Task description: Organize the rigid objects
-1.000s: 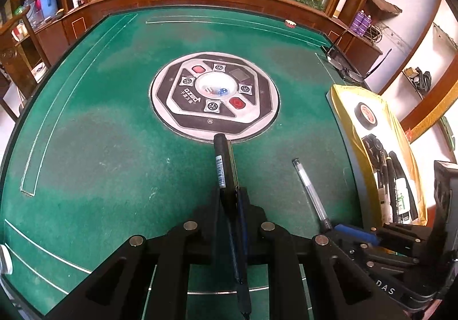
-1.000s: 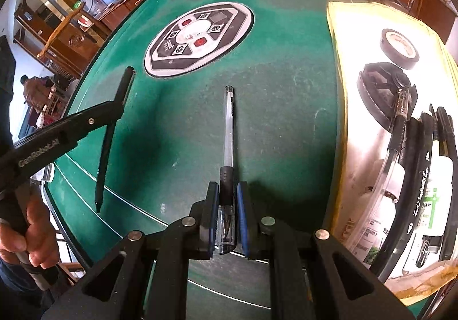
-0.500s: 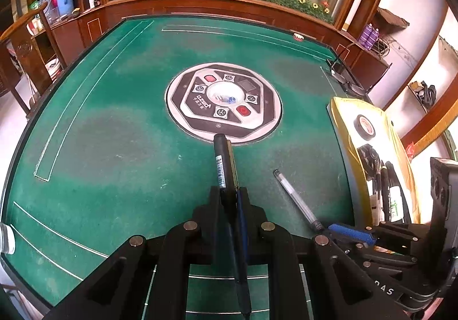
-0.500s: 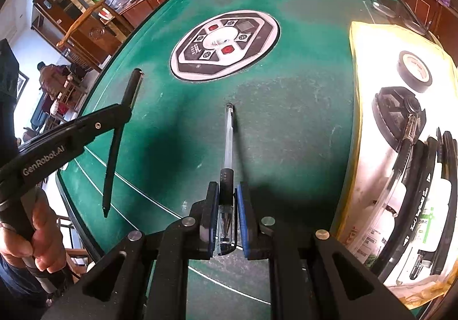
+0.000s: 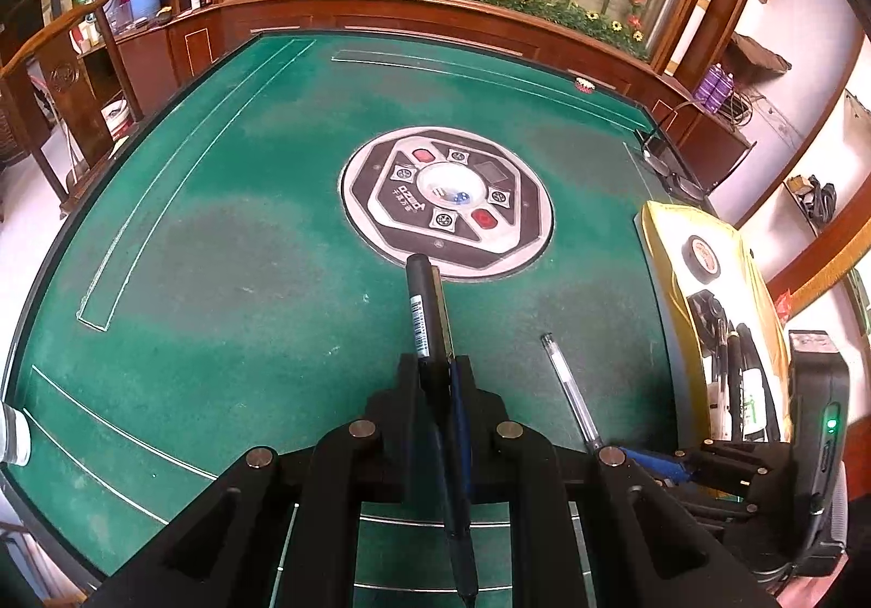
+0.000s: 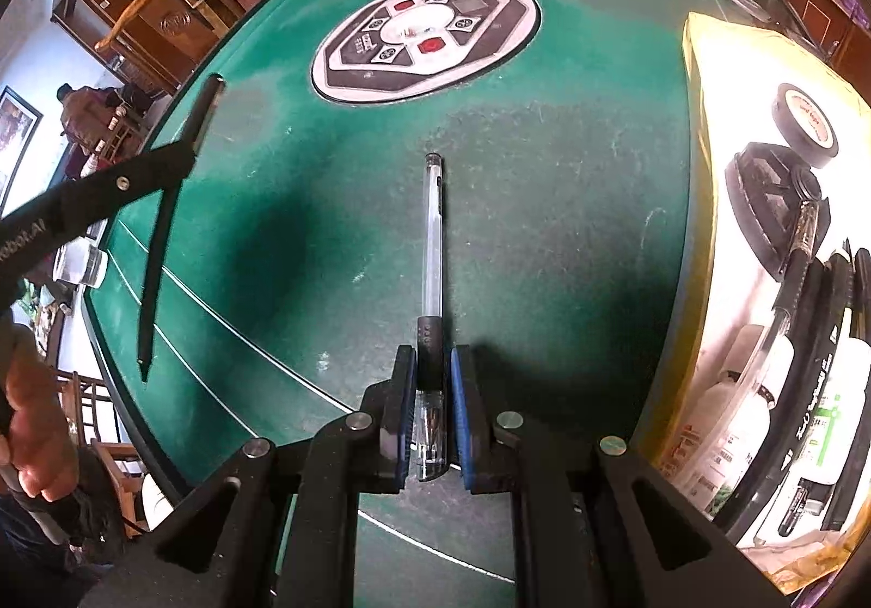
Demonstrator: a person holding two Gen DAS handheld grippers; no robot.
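Observation:
My left gripper [image 5: 435, 363] is shut on a long black pen [image 5: 426, 308], which sticks out ahead over the green table and trails back beneath the jaws. My right gripper [image 6: 434, 363] is shut on a clear pen [image 6: 433, 249] by its dark grip, the barrel pointing forward above the felt. In the right wrist view the black pen [image 6: 163, 221] hangs at the left in the other gripper's fingers [image 6: 163, 161]. In the left wrist view the clear pen [image 5: 569, 390] slants at the right, held by the right gripper's blue pads [image 5: 653, 464].
A yellow-rimmed tray [image 6: 702, 80] lies at the table's right edge with a tape roll [image 6: 805, 123], a black holder, bottles and several pens. A round control panel [image 5: 446, 200] sits mid-table. A wooden rail [image 5: 435, 17] borders the far side. A hand [image 6: 32, 439] grips the left handle.
Both views have drawn back and tilted up, so the table looks farther off and more of the room shows. Both pens stay gripped as before.

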